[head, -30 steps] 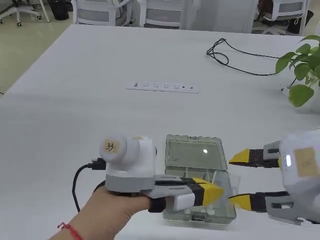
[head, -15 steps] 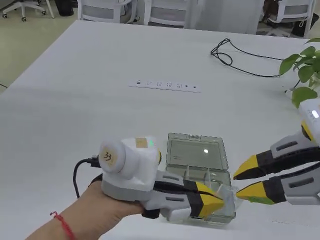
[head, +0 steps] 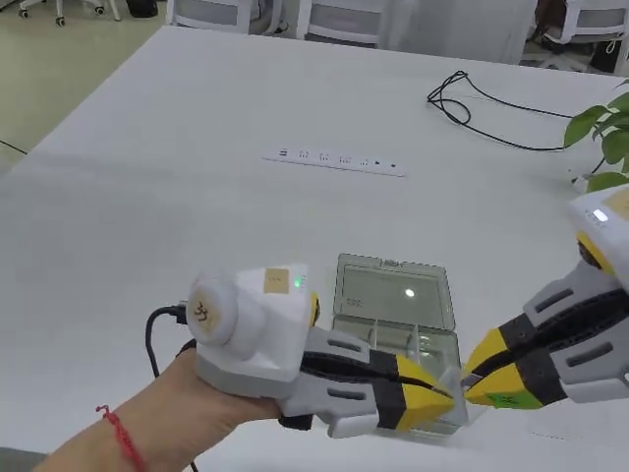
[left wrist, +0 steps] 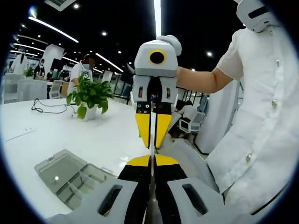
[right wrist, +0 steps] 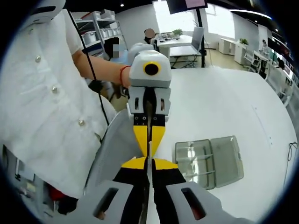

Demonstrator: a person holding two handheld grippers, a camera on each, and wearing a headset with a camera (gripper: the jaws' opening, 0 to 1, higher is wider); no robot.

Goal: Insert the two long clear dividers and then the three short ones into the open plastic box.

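The open clear box point(head: 447, 339) lies on the white tabletop point(head: 147, 246). Its lid point(head: 393, 293) is folded flat on the far side, and thin clear partitions stand in its tray. Above the box's near right corner the two tools meet tip to tip. The left tool point(head: 440, 396), held in a hand point(head: 187, 413), reaches in from the left of the box with its jaws pressed together on a thin clear divider point(head: 458, 378). The right tool point(head: 472, 382) comes in from the right of the box, its jaws likewise closed on the same divider. Both gripper views show the divider edge-on, as a thin line running between the yellow tips. Well beyond the box lie a power strip point(head: 334, 159) and a black cable point(head: 482, 108). A plant point(head: 604, 138) stands far to the box's right.
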